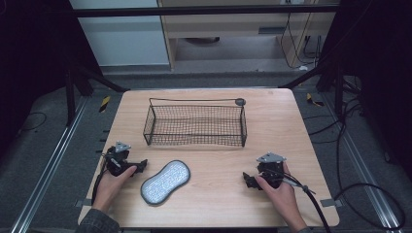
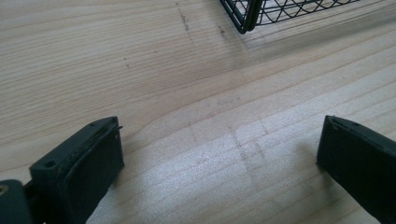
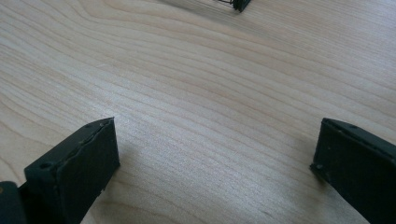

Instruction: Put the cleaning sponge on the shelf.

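Jaws apart, L gripper [image 2: 219, 154] & R gripper [image 3: 217, 154]

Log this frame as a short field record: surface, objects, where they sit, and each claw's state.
surface: wooden table
basket: black wire basket, far centre, empty, upright
pad: grey peanut-shaped scrubbing pad, lying flat, near side, left of centre, apart from the basket
left claw: open, holding nothing, low over the table just left of the pad
right claw: open, holding nothing, low over the table at near right
contact: neither claw touches the pad or basket
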### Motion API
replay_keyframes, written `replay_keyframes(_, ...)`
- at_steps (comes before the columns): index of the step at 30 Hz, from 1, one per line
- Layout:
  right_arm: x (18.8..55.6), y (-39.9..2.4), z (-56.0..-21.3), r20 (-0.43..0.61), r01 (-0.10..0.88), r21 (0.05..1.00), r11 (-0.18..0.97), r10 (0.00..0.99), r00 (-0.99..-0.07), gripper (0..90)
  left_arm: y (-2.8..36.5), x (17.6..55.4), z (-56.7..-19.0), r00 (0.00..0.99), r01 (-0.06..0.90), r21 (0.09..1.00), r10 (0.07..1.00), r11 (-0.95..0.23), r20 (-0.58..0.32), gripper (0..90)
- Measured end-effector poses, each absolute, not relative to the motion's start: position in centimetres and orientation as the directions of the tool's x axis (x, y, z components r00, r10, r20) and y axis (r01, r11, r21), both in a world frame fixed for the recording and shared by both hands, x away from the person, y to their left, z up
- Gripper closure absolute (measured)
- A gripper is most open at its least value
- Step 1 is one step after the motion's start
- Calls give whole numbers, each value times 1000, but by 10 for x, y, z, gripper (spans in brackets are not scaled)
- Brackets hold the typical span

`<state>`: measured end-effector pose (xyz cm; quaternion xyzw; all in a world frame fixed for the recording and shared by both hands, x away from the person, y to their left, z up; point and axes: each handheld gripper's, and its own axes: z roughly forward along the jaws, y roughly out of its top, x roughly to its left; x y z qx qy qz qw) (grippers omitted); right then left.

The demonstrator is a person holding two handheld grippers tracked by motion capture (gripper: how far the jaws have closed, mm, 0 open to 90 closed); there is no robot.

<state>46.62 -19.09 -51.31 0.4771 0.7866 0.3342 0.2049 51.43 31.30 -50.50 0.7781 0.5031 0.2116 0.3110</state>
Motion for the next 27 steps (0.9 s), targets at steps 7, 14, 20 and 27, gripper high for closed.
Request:
replay_keyframes(7,465,-191,-513,-5,612,722,321,888,-460,5,306,504,-486,449,618,714,893,-331,26,29)
replay_keyframes(14,465,-191,-513,-4,612,723,321,888,-460,5,304,487,-463,495,605,709,869,-362,22,48)
replay_keyframes(20,465,-191,-513,-4,612,723,320,888,-460,5,291,481,-445,550,594,692,835,-412,25,41)
replay_keyframes(27,465,-191,-513,-4,612,723,320,888,-460,5,265,472,-437,631,562,661,775,-497,46,36)
